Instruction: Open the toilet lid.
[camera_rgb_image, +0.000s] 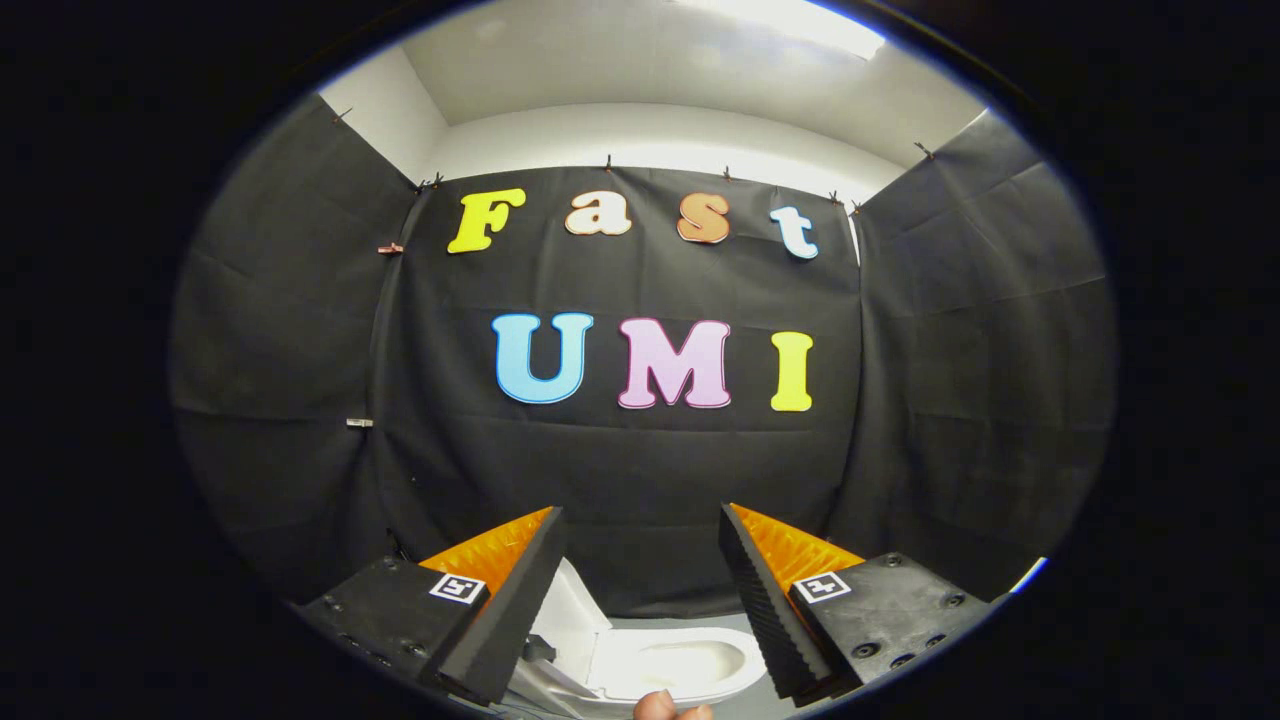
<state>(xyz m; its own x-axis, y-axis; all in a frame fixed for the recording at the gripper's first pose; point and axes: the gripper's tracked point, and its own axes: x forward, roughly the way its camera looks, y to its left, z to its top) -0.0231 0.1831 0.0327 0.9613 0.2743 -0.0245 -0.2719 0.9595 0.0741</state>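
Below, between the two spread fingers of the tongs (640, 600), sat the white toilet (690, 668), its bowl showing open to the camera while the lid (572, 612) stood tilted up at the bowl's left side, close behind the left finger (510, 610). The tongs were held apart and pinched nothing; black ribbed pads faced each other across a wide gap, orange backing showing on the outer sides, and the right finger (765, 610) stood clear of the toilet. The tool pointed level at the booth's black cloth wall (640, 470), so the toilet lay beneath and slightly ahead of the fingertips rather than in line with them. A fingertip (658, 706) of a person edged in at the very bottom, just under the bowl. Judging by the exposed bowl and the raised white panel, the lid appeared already lifted, or nearly so. Any further push would have to come from the left finger, the nearer of the two, pressing the lid farther left and back, away from the bowl.
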